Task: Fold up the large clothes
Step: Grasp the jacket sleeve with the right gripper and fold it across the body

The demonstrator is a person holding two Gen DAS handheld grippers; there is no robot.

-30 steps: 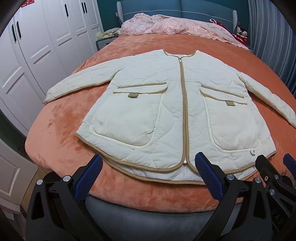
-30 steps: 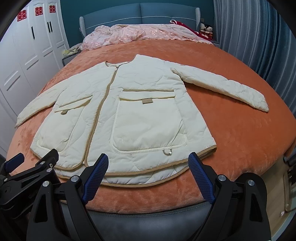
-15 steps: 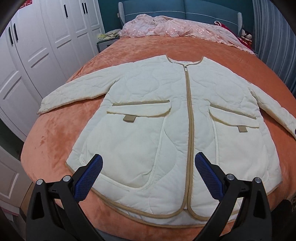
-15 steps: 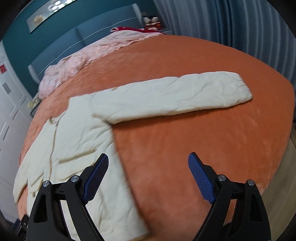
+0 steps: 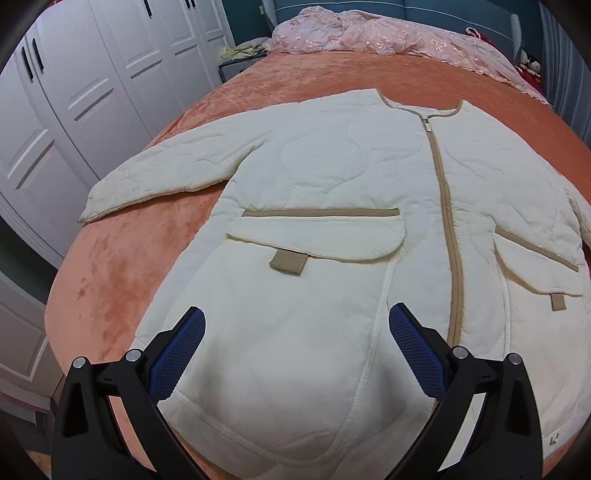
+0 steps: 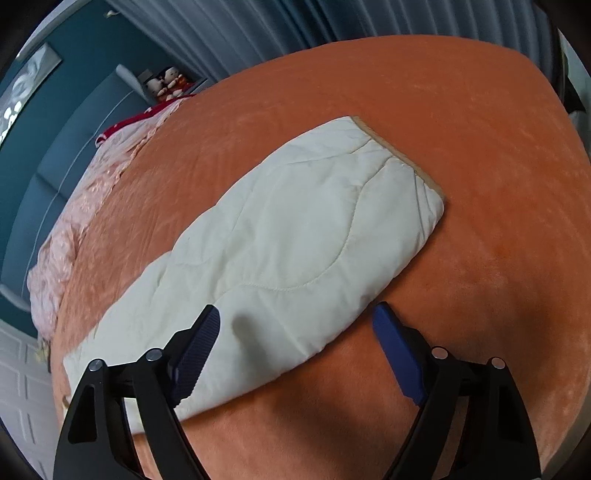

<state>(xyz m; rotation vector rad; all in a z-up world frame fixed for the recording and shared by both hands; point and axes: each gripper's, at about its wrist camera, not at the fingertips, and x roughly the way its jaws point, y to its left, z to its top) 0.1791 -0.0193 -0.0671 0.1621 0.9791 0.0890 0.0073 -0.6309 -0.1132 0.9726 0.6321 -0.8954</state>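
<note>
A cream quilted jacket (image 5: 332, 192) with tan trim lies flat, front up and zipped, on the orange bed (image 5: 122, 266). Its left sleeve (image 5: 166, 173) stretches toward the wardrobe. My left gripper (image 5: 295, 332) is open and empty, hovering over the jacket's left patch pocket (image 5: 306, 317). In the right wrist view the jacket's other sleeve (image 6: 295, 236) lies on the bed with its tan cuff (image 6: 402, 158) at the far end. My right gripper (image 6: 295, 325) is open and empty, just above the sleeve's near edge.
White wardrobe doors (image 5: 74, 96) stand left of the bed. A pink blanket (image 5: 388, 33) is heaped at the blue headboard (image 6: 74, 147). Grey curtains (image 6: 314, 26) hang on the right side. Stuffed toys (image 6: 166, 83) sit by the headboard.
My left gripper has moved forward and lower over the jacket's left pocket. My right gripper has swung right and closed in on the right sleeve. Both stayed open.
</note>
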